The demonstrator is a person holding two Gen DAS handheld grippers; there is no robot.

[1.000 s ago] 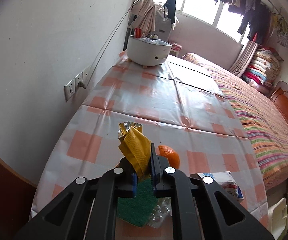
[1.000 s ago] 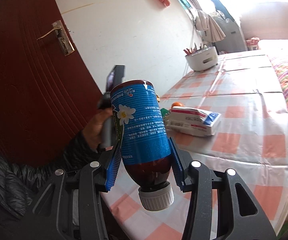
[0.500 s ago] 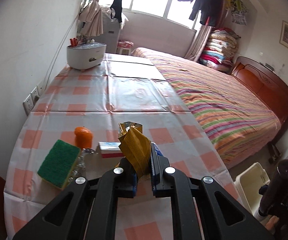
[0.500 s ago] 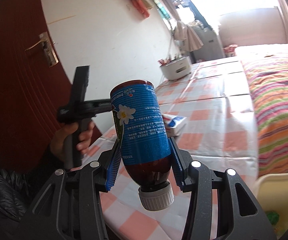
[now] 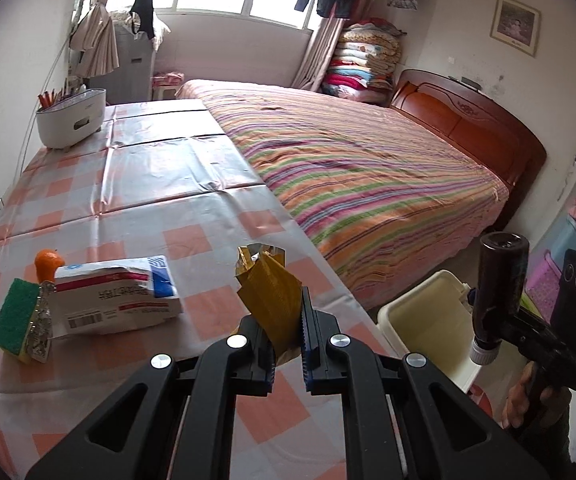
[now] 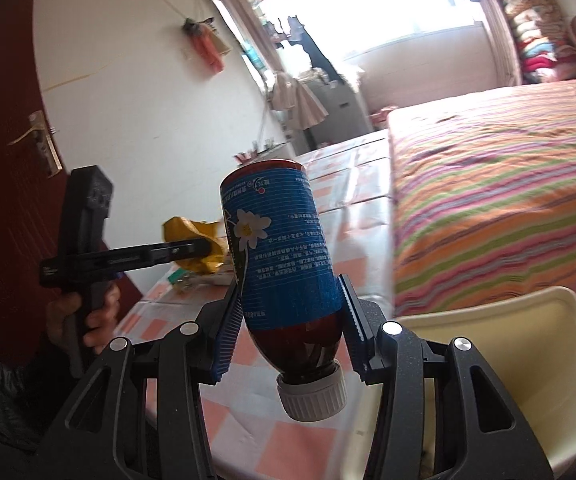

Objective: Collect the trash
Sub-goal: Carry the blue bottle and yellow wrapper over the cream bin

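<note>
I have the yellow wrapper (image 5: 274,292) pinched in my left claw (image 5: 286,334) above the bench (image 5: 176,184) edge, and the brown bottle (image 6: 284,276) clamped cap-down in my right claw (image 6: 288,336) beside the cream bin (image 6: 527,360). Neither is dropped yet; box (image 5: 116,296), sponge (image 5: 14,318) and orange (image 5: 46,264) remain.

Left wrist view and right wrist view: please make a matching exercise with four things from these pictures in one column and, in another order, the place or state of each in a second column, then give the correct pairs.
Things:
1. yellow wrapper
2. brown bottle
3. green sponge
4. cream bin

Places or states:
A. on the floor beside the table
B. clamped in the left gripper
C. lying on the checked tablecloth
D. held upside down in the right gripper

Pairs: 1-B, 2-D, 3-C, 4-A
</note>
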